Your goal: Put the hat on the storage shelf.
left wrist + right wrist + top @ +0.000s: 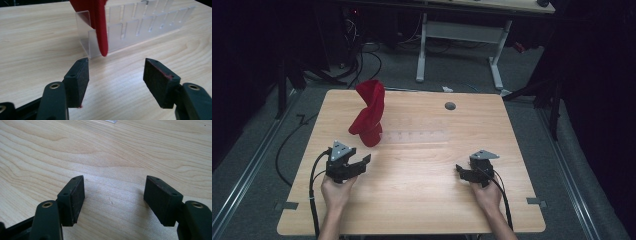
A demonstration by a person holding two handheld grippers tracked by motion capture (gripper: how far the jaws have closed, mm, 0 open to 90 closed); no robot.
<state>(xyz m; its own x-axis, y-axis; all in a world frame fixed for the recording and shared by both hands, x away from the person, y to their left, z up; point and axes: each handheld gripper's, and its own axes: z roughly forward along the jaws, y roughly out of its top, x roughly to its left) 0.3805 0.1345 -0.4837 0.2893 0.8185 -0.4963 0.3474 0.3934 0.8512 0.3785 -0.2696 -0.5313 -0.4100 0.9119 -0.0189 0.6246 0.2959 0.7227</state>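
From the high view, a pale wooden table (412, 200) is being shown on grey carpet in a dark room, with a white-legged desk (462, 30) behind it. A twisted red cloth (369, 112) is being propped upright at the left end of a clear acrylic rack (417, 136). The left gripper (364, 162) is being held just in front of the cloth, the right gripper (460, 171) well apart from it.

In the left gripper view, the jaws are being held spread, nothing between them, the cloth's tip (103, 47) hanging against the rack (140, 27) beyond.

In the right gripper view, the jaws are likewise being held apart over bare wood grain (112, 157).
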